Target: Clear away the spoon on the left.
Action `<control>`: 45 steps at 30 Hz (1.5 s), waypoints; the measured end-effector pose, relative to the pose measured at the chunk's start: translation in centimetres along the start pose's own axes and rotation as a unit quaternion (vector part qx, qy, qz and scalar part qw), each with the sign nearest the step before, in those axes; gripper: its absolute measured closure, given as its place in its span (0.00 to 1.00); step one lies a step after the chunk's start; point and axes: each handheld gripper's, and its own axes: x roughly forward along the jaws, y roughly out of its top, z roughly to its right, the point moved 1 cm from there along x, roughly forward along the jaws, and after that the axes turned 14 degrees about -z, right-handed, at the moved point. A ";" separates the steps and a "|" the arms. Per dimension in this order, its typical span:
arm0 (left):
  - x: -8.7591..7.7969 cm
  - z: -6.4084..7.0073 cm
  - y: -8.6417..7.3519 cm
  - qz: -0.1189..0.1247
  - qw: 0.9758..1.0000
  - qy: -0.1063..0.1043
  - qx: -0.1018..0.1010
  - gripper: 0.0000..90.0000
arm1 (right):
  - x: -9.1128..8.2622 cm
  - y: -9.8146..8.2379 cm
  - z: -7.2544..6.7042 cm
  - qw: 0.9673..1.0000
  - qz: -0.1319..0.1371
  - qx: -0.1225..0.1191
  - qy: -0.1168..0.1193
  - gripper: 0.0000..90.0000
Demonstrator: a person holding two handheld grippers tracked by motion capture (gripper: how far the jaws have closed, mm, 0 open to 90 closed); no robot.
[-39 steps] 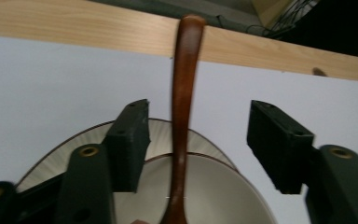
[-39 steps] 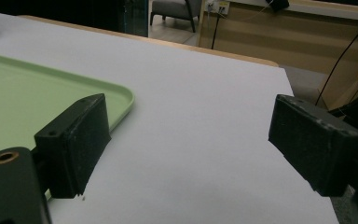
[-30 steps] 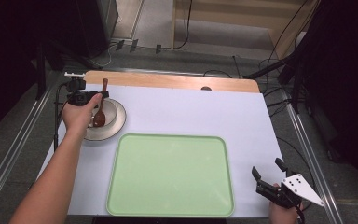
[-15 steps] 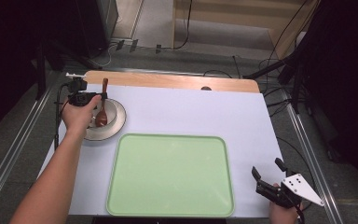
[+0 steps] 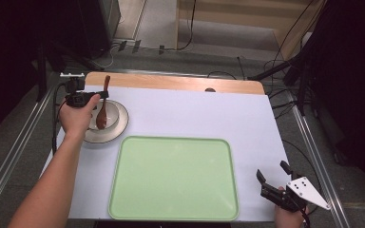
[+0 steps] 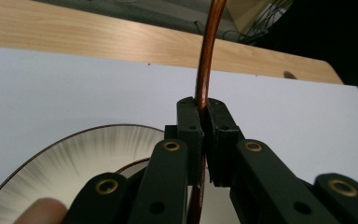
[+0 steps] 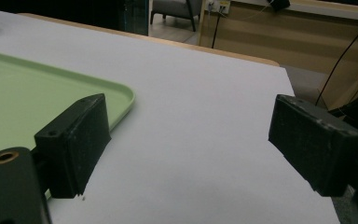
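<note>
The brown wooden spoon [image 5: 102, 105], pinched mid-handle by the left gripper [image 5: 101, 94], has tipped more upright over the pale round ceramic plate [image 5: 119, 127] at far left, suggesting lift-off. The right gripper [image 5: 271, 174] idles spread, near right.
</note>
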 end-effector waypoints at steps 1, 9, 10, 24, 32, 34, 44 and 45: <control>0.0 0.0 0.0 0.000 1.000 0.000 0.000 0.95 | 0.0 0.0 0.0 1.000 0.000 0.000 0.000 0.15; -1.5 0.6 0.0 0.021 0.999 -0.032 0.005 0.95 | 0.0 0.0 0.0 1.000 0.000 0.000 0.000 0.15; -1.7 0.7 -0.1 0.019 0.999 -0.036 0.007 0.95 | 0.0 0.0 0.0 1.000 0.001 0.001 0.000 0.15; -3.9 1.8 -0.5 0.039 0.997 -0.060 0.022 0.95 | 0.0 0.0 0.0 1.000 -0.001 0.000 -0.001 0.15; -4.7 2.6 -1.3 0.044 0.996 -0.071 0.023 0.95 | 0.0 0.0 -0.1 1.000 -0.002 0.000 -0.002 0.15; -5.0 2.9 -1.6 0.045 0.996 -0.071 0.027 0.95 | 0.0 0.0 -0.1 1.000 -0.002 0.000 -0.002 0.15; -6.6 5.1 -3.0 0.047 0.993 -0.094 0.051 0.95 | 0.0 0.0 -0.1 1.000 -0.001 -0.002 -0.003 0.15; -6.6 5.1 -3.0 0.047 0.993 -0.094 0.051 0.95 | 0.0 0.0 -0.1 1.000 -0.001 -0.002 -0.003 0.15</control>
